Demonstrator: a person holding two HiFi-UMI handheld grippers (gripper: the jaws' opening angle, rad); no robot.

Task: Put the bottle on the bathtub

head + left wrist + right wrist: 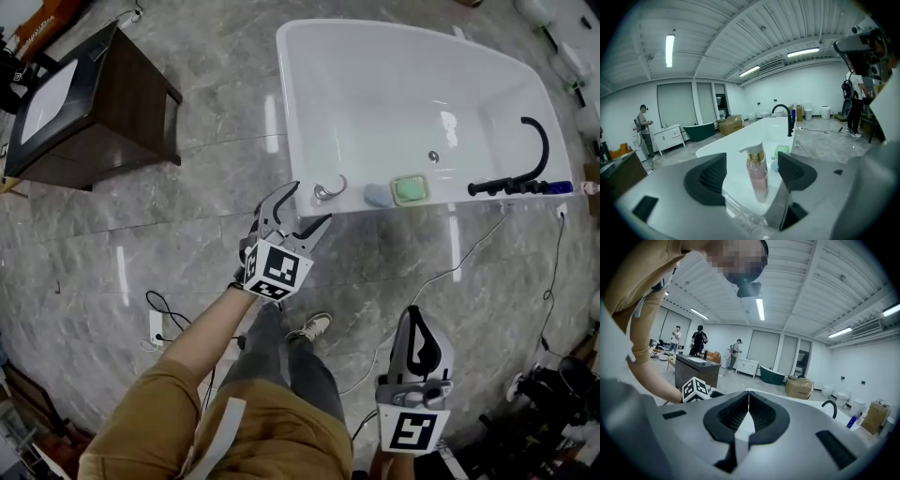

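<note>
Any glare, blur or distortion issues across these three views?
Head view: bright glare streaks on the glossy floor, otherwise sharp. Left gripper view: fisheye bending, dark corners, pump bottle in focus. Right gripper view: same fisheye and dark vignette.

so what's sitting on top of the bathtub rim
On the near rim: a pink pump bottle standing upright between the open left tongs, a blue lump, a green soap dish and a black faucet. Whatever the dish holds can't be made out.

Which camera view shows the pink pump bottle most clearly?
The left gripper view: the bottle stands upright on the bathtub rim, seen whole from the side. The head view shows it only small, from above; the right gripper view does not show it.
</note>
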